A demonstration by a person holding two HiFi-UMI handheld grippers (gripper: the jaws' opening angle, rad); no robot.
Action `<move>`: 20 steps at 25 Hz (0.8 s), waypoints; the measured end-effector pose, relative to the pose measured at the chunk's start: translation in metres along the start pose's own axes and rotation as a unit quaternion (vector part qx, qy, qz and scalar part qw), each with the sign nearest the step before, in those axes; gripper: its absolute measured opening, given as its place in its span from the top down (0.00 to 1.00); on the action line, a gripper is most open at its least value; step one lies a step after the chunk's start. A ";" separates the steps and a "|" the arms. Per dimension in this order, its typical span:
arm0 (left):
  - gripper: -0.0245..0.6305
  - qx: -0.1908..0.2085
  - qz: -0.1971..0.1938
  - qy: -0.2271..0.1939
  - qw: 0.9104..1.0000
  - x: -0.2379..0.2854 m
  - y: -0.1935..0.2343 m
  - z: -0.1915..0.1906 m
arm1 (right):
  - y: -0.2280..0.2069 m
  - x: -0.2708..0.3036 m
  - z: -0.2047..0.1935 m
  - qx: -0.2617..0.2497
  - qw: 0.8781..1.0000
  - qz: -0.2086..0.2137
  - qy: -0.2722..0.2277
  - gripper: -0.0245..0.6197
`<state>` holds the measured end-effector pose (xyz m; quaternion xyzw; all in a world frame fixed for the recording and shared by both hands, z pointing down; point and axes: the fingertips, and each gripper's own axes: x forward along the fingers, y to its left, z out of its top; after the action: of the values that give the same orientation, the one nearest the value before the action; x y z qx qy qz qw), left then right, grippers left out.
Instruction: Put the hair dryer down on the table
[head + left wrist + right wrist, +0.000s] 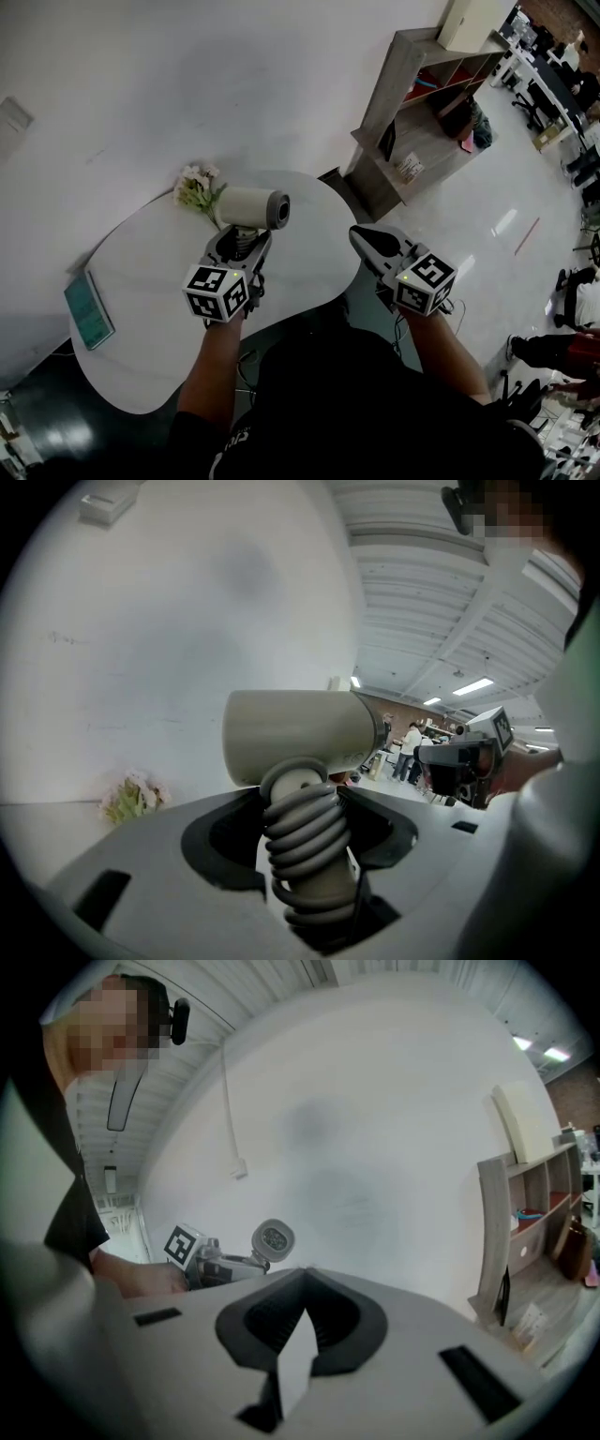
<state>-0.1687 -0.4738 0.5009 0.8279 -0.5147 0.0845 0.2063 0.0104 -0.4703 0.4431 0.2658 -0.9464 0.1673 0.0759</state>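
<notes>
A cream hair dryer (253, 208) hangs over the white round table (150, 319), barrel level and pointing right. My left gripper (242, 240) is shut on its handle, which has a grey cord wound round it (305, 841). The dryer's barrel (295, 735) stands just above the jaws in the left gripper view. My right gripper (367, 240) is shut and empty, off the table's right edge. In the right gripper view, past my right gripper (302, 1283), the dryer's round end (273, 1237) and the left gripper (202, 1258) show on the left.
A small bunch of pale flowers (195, 187) lies on the table near the wall, just left of the dryer. A green book (89, 309) sits at the table's left edge. A wooden shelf unit (422, 103) stands at the right against the wall.
</notes>
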 end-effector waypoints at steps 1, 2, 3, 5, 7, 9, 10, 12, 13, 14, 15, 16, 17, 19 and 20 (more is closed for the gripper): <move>0.58 -0.001 -0.001 0.009 1.000 0.008 0.002 -0.005 | -0.005 0.000 -0.002 0.004 1.000 -0.001 0.002 0.95; 0.58 -0.001 -0.002 0.017 1.000 0.016 0.003 -0.010 | -0.009 0.000 -0.005 0.008 1.000 -0.002 0.003 0.95; 0.58 -0.002 -0.002 0.026 1.000 0.023 0.005 -0.015 | -0.013 0.000 -0.007 0.011 1.000 -0.004 0.006 0.95; 0.58 -0.007 -0.002 0.045 0.999 0.036 0.008 -0.028 | -0.020 -0.002 -0.014 0.016 1.000 -0.009 0.013 0.95; 0.58 -0.016 0.000 0.064 0.998 0.046 0.011 -0.042 | -0.023 -0.005 -0.022 0.024 0.999 -0.012 0.018 0.95; 0.58 -0.023 0.003 0.083 0.996 0.056 0.015 -0.056 | -0.027 -0.006 -0.028 0.029 0.999 -0.015 0.023 0.95; 0.58 -0.023 0.005 0.092 0.995 0.061 0.017 -0.062 | -0.028 -0.007 -0.031 0.032 0.999 -0.016 0.025 0.95; 0.58 -0.018 0.004 0.113 0.993 0.071 0.019 -0.076 | -0.031 -0.010 -0.038 0.038 0.999 -0.020 0.030 0.95; 0.58 -0.015 0.003 0.124 0.992 0.076 0.018 -0.083 | -0.032 -0.012 -0.042 0.041 0.998 -0.023 0.032 0.95; 0.58 -0.013 0.001 0.134 0.991 0.082 0.017 -0.090 | -0.033 -0.014 -0.046 0.044 0.998 -0.024 0.035 0.95; 0.58 -0.012 -0.002 0.143 0.990 0.087 0.015 -0.097 | -0.034 -0.017 -0.050 0.047 0.998 -0.026 0.038 0.95; 0.58 -0.012 -0.005 0.151 0.988 0.094 0.014 -0.104 | -0.034 -0.019 -0.054 0.049 0.998 -0.028 0.041 0.95; 0.58 -0.012 -0.008 0.159 0.987 0.100 0.013 -0.110 | -0.035 -0.021 -0.057 0.051 0.997 -0.030 0.044 0.95; 0.58 -0.012 -0.011 0.175 0.984 0.112 0.013 -0.123 | -0.037 -0.024 -0.063 0.054 0.997 -0.032 0.047 0.95; 0.58 -0.012 -0.011 0.183 0.983 0.117 0.014 -0.129 | -0.038 -0.025 -0.066 0.055 0.997 -0.033 0.048 0.95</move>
<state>-0.1179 -0.5198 0.6618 0.8017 -0.4600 0.2258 0.3078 0.0552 -0.4650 0.5088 0.2923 -0.9217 0.2291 0.1120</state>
